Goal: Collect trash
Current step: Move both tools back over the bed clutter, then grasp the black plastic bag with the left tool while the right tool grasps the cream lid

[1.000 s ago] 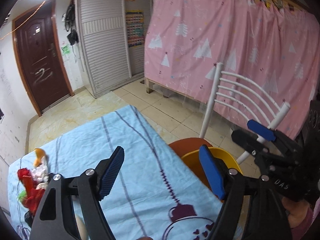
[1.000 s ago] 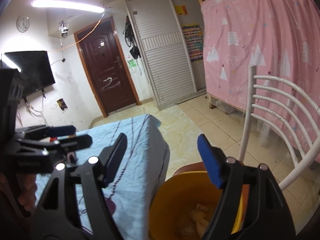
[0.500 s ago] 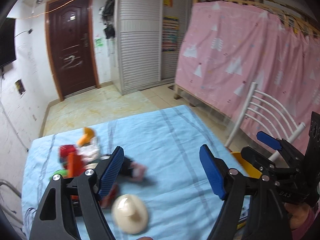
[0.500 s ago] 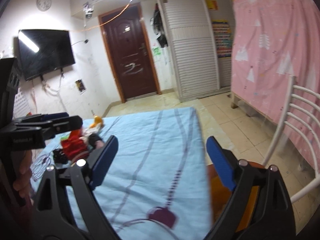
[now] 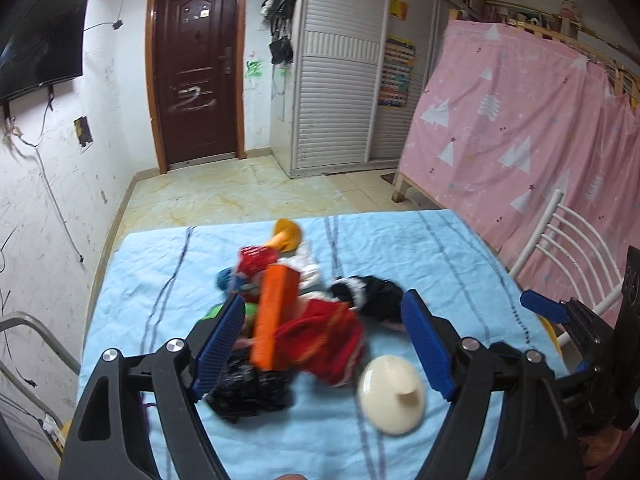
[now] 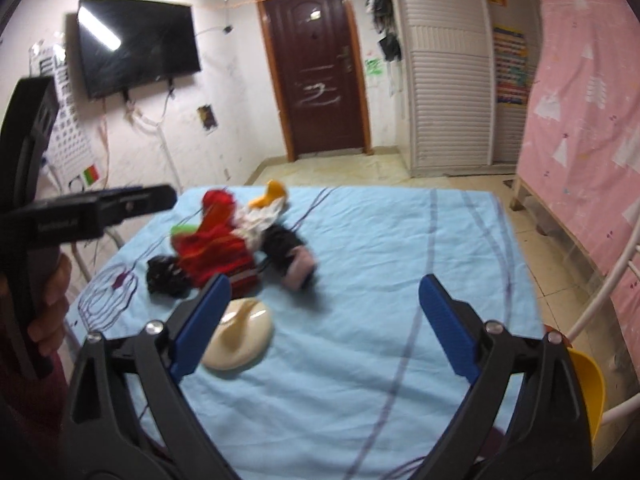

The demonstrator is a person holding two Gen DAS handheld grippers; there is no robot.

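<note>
Two views are covering the trash pile.

Left wrist view: the left gripper (image 5: 322,346) is pointing down and forward at the pile (image 5: 296,320) on the blue cloth (image 5: 420,240). Its jaws are opening, with nothing pressed between the pads. The orange box (image 5: 276,316) is lying directly ahead between the fingers in this view, its long axis running away from the camera and tilted slightly right. Red wrapper (image 5: 328,332) is lying just right of the box, touching it; black bag (image 5: 248,388) is lying near the left finger. The cream lid (image 5: 392,394) is sitting apart from the pile, low and toward the right finger. The right gripper (image 5: 560,316) is showing at the right edge, farther from the pile. Judgement: the left hand is the nearer one and is lined up on the box; closing across its short side looks workable.

Right wrist view: the right gripper (image 6: 324,324) is also angled down, its jaws opening wide and empty. The pile (image 6: 224,240) is lying ahead and to the left, outside the line between the fingers. The cream lid (image 6: 240,340) is lying just beside the left finger. The left gripper (image 6: 104,208) is hanging over the cloth's left edge, held by a hand (image 6: 48,312). A yellow bin (image 6: 588,392) is standing at lower right, off the cloth (image 6: 400,240), beside a white chair (image 6: 624,280). Judgement: collected pieces are likely going there.
</note>
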